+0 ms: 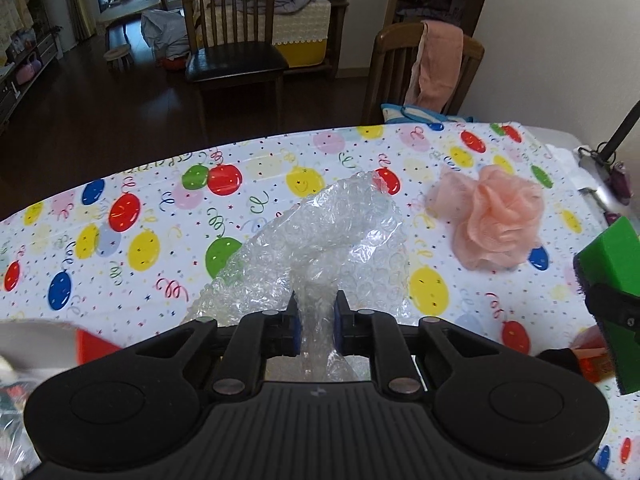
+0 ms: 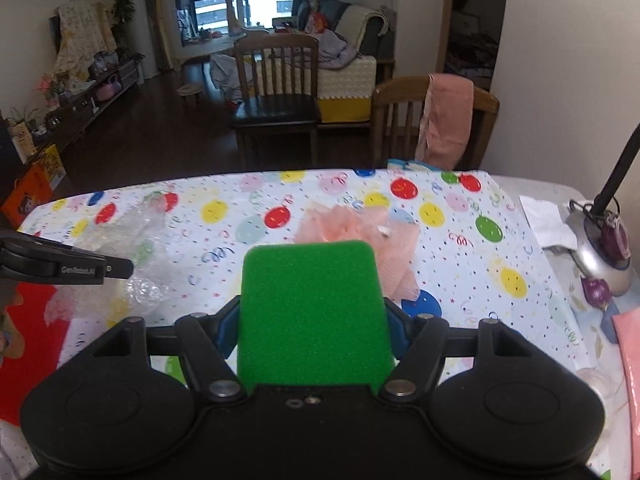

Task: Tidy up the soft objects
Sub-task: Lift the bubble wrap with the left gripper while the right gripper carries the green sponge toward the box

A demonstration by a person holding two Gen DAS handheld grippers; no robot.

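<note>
My left gripper is shut on a crumpled sheet of clear bubble wrap that spreads forward over the balloon-print tablecloth. My right gripper is shut on a green sponge, held above the table; the sponge also shows at the right edge of the left wrist view. A peach mesh bath pouf lies on the cloth to the right of the bubble wrap, partly hidden behind the sponge in the right wrist view. The left gripper's side shows at the left, with bubble wrap by it.
A silver lamp base with a black neck stands at the table's right edge, with white paper beside it. A red item lies at the near left. A wooden chair draped with a pink towel stands behind the table.
</note>
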